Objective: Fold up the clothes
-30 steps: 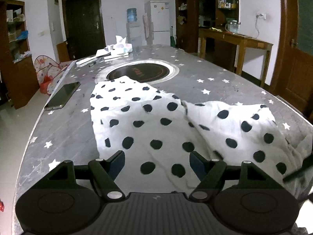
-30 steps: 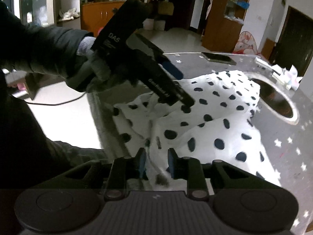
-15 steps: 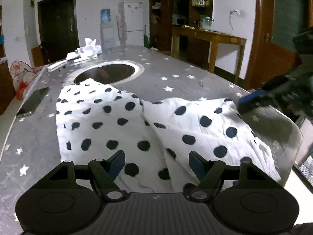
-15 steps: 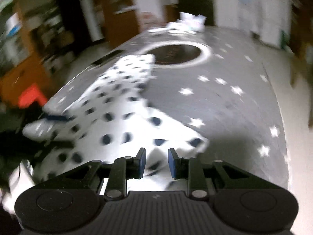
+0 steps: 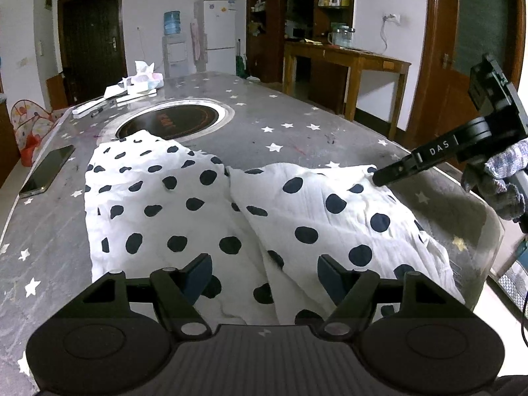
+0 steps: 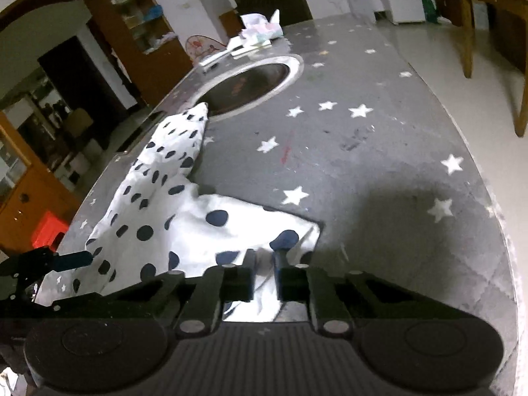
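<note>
A: What does the left wrist view show?

B: The left tool (image 5: 264,275) hangs low over the near edge of the white garment with dark dots (image 5: 184,204). Its fingers stand wide apart and nothing is clamped between them; the cloth only lies under them. The garment is spread on the grey table with stars (image 5: 297,125), with a raised fold through its middle. Its far corner reaches the rim of the round cooktop (image 5: 171,122). A phone (image 5: 46,171) lies on the table to the left, apart from the cloth. At the right, the right tool (image 5: 378,180) meets the far right corner of the garment, and a gloved hand (image 5: 501,181) holds it.

A: And the right wrist view?

B: There the right tool (image 6: 264,260) is clenched on the corner of the garment (image 6: 158,217); white cloth shows in the narrow slit between its fingers. The garment stretches away to the left toward the cooktop (image 6: 250,85). The left tool (image 6: 72,260) is seen at the left edge, over the cloth's border. Tissues (image 6: 260,28) lie at the far end of the table (image 6: 379,151).
</note>
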A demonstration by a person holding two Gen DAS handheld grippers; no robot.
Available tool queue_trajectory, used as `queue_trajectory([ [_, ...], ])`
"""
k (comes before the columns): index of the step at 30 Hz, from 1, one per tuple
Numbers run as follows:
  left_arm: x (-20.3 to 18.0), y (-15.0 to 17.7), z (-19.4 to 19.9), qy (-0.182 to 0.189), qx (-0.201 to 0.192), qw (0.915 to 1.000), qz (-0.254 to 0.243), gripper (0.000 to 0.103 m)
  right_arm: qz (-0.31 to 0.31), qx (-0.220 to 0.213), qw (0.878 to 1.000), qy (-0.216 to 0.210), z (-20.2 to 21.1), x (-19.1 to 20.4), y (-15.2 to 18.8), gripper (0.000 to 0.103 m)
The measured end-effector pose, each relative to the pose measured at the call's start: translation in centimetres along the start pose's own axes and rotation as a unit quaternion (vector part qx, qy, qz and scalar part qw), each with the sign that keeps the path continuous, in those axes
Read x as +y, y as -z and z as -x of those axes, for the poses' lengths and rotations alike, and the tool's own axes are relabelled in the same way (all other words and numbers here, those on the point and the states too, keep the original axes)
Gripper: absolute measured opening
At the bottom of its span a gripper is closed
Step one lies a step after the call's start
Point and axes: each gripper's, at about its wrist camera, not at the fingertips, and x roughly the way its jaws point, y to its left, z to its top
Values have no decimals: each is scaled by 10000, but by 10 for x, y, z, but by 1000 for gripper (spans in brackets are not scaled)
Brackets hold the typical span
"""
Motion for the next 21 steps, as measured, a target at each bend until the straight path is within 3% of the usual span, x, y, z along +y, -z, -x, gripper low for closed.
queue_trajectory([
  [3,-1,-3,-2,-9,-12,10000,-7,73,71,-80,9999,73,-2,5,-4,3],
  [9,-6,-9,-1,95,-126,9998,-151,72,570,-750,9947,420,17,18,-23,2],
  [16,-11,1,-14,195,164,9992,-310,70,610,-665,9919,898,1,6,-28,7],
  [21,-12,-9,-3,263,-103,9991,-325,67,686,-727,9925,699,9,12,-26,8],
])
